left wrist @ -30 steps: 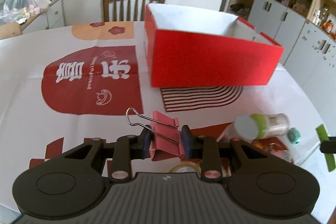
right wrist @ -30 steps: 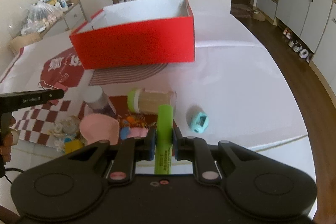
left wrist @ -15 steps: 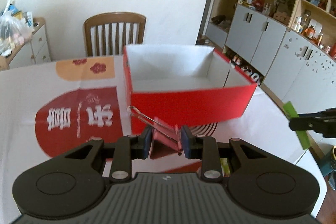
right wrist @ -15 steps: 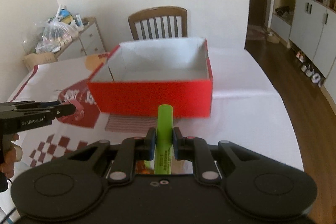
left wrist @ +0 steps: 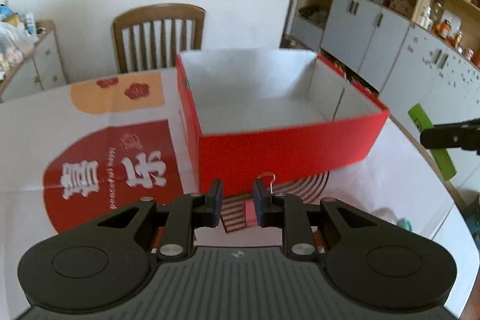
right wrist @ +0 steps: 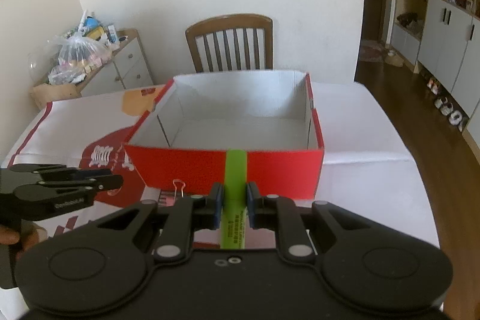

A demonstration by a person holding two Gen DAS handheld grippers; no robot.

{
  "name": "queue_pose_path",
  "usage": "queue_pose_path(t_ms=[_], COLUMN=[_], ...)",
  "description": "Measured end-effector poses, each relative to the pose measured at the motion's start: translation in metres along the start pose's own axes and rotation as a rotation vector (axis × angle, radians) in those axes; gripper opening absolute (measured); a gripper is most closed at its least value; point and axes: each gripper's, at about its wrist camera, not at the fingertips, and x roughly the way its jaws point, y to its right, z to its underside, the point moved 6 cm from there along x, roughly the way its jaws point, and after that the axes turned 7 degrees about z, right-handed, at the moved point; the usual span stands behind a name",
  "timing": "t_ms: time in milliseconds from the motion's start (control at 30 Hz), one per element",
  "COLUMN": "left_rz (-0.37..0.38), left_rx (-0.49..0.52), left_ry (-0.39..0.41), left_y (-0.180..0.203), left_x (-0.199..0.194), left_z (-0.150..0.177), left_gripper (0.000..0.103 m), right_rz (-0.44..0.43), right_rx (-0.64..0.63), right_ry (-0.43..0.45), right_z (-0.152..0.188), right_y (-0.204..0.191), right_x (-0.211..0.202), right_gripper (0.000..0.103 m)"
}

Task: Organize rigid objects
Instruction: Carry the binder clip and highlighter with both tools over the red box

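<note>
binder clip (left wrist: pixel 250 214) below (between) left tool (left wrist: pixel 237 200) fingers

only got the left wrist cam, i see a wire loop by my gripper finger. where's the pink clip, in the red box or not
Observer: Not in it. In the right wrist view the pink clip is outside the red box, in front of its near wall, apart from your left gripper.
Operator: am i over the box at least
Observer: No. Your gripper is short of the near wall, off the box's left corner, not above the opening.
Operator: and that green thing at my right edge
Observer: A green marker with printed text, clamped in the right gripper, pointing at the box's near wall and not yet over it.
</note>
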Motion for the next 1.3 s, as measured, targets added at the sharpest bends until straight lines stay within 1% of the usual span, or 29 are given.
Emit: queue_pose_path(t_ms=[100, 233, 267, 300, 333, 367, 400, 467, 600, 667, 767, 1000, 1033, 1100, 1300], left_rz=[0.023, 0.022, 0.024, 0.023, 0.021, 0.017, 0.012, -0.008, -0.056, -0.08, -0.11, -0.145, -0.144, -0.136, -0.135], left_rx=[0.007, -0.016, -0.015, -0.015, -0.015, -0.013, -0.01, -0.009, -0.054, -0.052, -0.042, -0.04, -0.04, -0.035, -0.039], left_ry=[-0.013, -0.054, -0.063, -0.071, -0.078, -0.08, -0.076, -0.088, -0.152, -0.188, -0.217, -0.203, -0.201, -0.191, -0.173], left_y=[0.001, 0.004, 0.006, 0.008, 0.009, 0.011, 0.014, 0.016, 0.016, 0.018, 0.019, 0.019, 0.019, 0.02, 0.016], left_x=[0.013, 0.037, 0.044, 0.049, 0.055, 0.06, 0.063, 0.073, 0.098, 0.11, 0.12, 0.126, 0.126, 0.124, 0.114], left_z=[0.009, 0.019, 0.022, 0.025, 0.027, 0.029, 0.029, 0.029, 0.025, 0.025, 0.029, 0.029, 0.03, 0.03, 0.03], left_gripper=[0.021, 0.024, 0.03, 0.042, 0.051, 0.065, 0.068, 0.068, 0.068, 0.068, 0.068, 0.067, 0.066, 0.053, 0.052], right_rz=[0.002, 0.011, 0.015, 0.02, 0.027, 0.032, 0.038, 0.049, 0.071, 0.078, 0.085, 0.091, 0.089, 0.087, 0.071], right_rx=[0.011, 0.029, 0.032, 0.036, 0.041, 0.046, 0.055, 0.068, 0.091, 0.101, 0.11, 0.113, 0.112, 0.107, 0.091], right_ry=[-0.012, -0.026, -0.028, -0.028, -0.029, -0.029, -0.03, -0.035, -0.046, -0.049, -0.053, -0.063, -0.063, -0.063, -0.06], right_z=[0.007, 0.017, 0.018, 0.02, 0.022, 0.023, 0.026, 0.03, 0.041, 0.045, 0.048, 0.054, 0.054, 0.054, 0.051], right_y=[0.001, 0.005, 0.007, 0.009, 0.011, 0.013, 0.016, 0.022, 0.035, 0.039, 0.045, 0.049, 0.049, 0.049, 0.048], right_x=[-0.001, -0.005, -0.007, -0.008, -0.01, -0.012, -0.015, -0.018, -0.022, -0.024, -0.026, -0.027, -0.027, -0.027, -0.024], right_gripper=[0.015, 0.015, 0.015, 0.015, 0.015, 0.015, 0.015, 0.015, 0.015, 0.015, 0.015, 0.015, 0.015, 0.015, 0.015])
